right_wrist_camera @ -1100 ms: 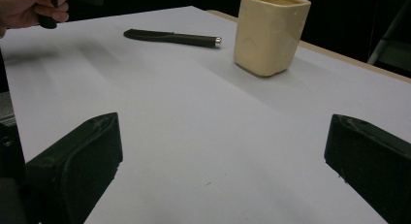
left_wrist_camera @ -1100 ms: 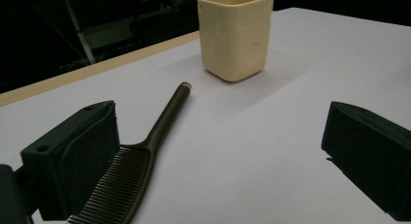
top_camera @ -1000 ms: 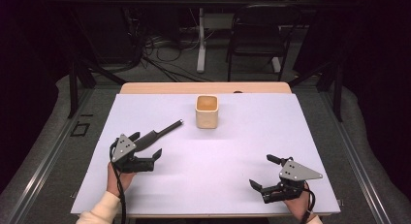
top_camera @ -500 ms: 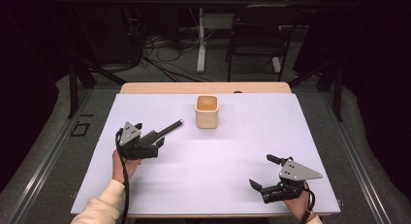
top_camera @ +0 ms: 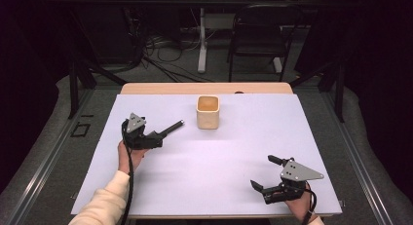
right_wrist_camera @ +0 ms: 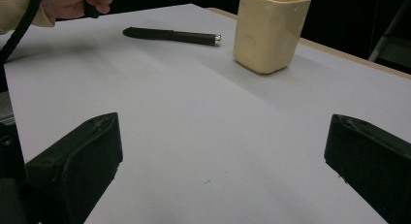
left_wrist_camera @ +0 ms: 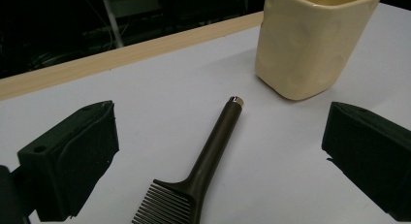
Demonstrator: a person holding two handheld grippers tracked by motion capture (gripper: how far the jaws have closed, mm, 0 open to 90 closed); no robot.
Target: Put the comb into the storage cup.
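Observation:
A dark comb (left_wrist_camera: 212, 153) lies flat on the white table cover, teeth toward me and handle pointing at a cream square cup (left_wrist_camera: 310, 40). My left gripper (left_wrist_camera: 215, 136) is open, one jaw on each side of the comb's toothed end, neither touching it. From the high view the left gripper (top_camera: 157, 136) sits over the comb (top_camera: 173, 127), left of the cup (top_camera: 208, 112). My right gripper (top_camera: 263, 172) rests open near the front right, holding nothing. In the right gripper view, the right gripper (right_wrist_camera: 220, 146) faces the cup (right_wrist_camera: 269, 30) and the comb (right_wrist_camera: 169, 36) from far off.
The white cover (top_camera: 234, 152) spreads over a wooden table whose far edge (top_camera: 204, 88) shows behind the cup. A black chair (top_camera: 258, 35) and floor cables stand beyond the table. A sleeved arm (top_camera: 109, 198) reaches in from the bottom left.
My left gripper has moved forward and slightly right, from the front left up to the comb, and now straddles its toothed end. The right gripper has stayed put.

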